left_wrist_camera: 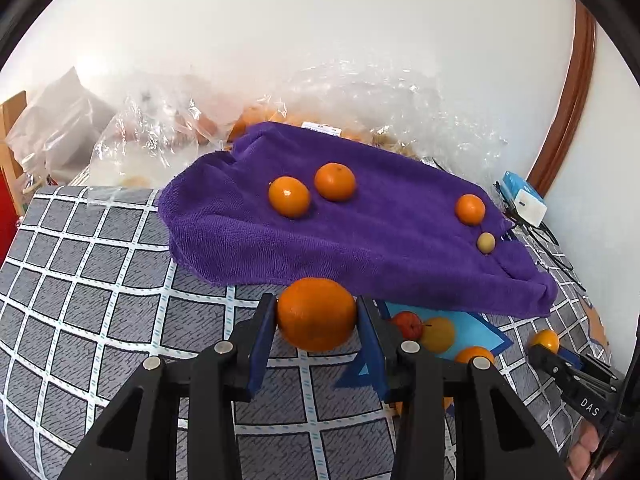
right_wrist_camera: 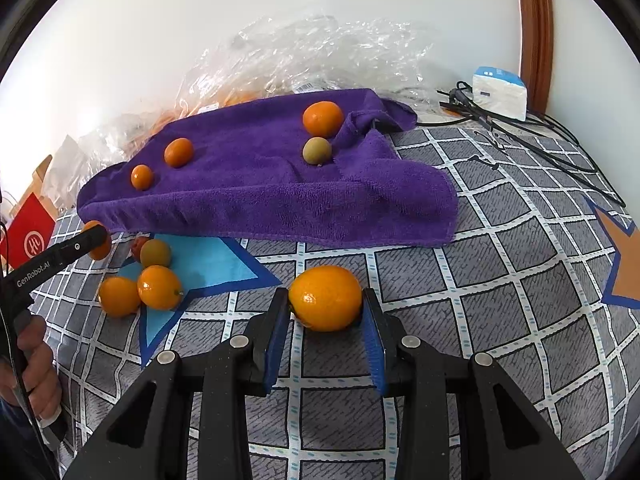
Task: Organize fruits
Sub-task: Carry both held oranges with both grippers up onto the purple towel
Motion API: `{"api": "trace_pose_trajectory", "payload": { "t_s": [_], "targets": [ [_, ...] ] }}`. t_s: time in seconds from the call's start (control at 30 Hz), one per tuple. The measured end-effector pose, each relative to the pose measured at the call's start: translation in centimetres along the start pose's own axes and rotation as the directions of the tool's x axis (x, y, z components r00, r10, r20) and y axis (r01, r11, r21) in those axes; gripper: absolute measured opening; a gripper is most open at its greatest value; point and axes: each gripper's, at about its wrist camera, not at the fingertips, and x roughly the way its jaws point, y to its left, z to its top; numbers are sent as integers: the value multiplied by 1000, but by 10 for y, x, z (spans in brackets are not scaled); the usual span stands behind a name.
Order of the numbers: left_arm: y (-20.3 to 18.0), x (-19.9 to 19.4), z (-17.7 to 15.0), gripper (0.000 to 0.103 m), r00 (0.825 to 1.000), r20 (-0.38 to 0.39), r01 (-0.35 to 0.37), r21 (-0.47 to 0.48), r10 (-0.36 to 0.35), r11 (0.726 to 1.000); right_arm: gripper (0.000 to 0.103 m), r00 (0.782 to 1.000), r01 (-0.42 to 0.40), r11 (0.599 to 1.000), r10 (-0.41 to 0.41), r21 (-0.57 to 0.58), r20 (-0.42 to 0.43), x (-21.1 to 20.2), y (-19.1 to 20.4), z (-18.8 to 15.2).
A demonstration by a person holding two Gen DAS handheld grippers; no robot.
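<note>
Fuzzy purple terry towel (left_wrist_camera: 360,248), glossy dimpled oranges (left_wrist_camera: 289,196), crinkled clear plastic bags (right_wrist_camera: 320,52)

Ahead of both grippers we see the raised purple towel (right_wrist_camera: 260,184) blocking the way, four fruits scattered on it. A fruit cluster (right_wrist_camera: 148,280) crowds the blue star; bare checked cloth (right_wrist_camera: 500,280) to its right lies open; cables (right_wrist_camera: 520,136) edge the far corner.

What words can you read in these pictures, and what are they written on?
"DAS" on the right gripper, along its black side, in the left wrist view.
"GenRobot.AI" on the left gripper, along its black side, in the right wrist view.
A white round sign on the red box; I cannot read it as a word.
The white label on the plastic bags shows a barcode; its print is too small to read.
</note>
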Motion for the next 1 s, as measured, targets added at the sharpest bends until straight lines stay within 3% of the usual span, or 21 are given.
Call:
{"api": "trace_pose_trajectory", "payload": {
  "t_s": [0.17,0.57,0.67,1.0],
  "targets": [
    [-3,-8,2,39,999,34,38,-1,-38,999,35,1000,-1,1000,1,-10,4,-1,3,-1],
    [3,-21,4,39,994,104,48,-33,-44,998,35,999,-44,998,43,41,28,-6,-8,1],
    [6,-25,5,39,991,123,53,-51,-46,997,35,1000,-15,998,13,58,28,-10,-9,4],
    [10,-31,8,39,988,156,29,-64,-19,998,35,995,-13,1000,13,5,101,-37,6,35]
  ]
}}
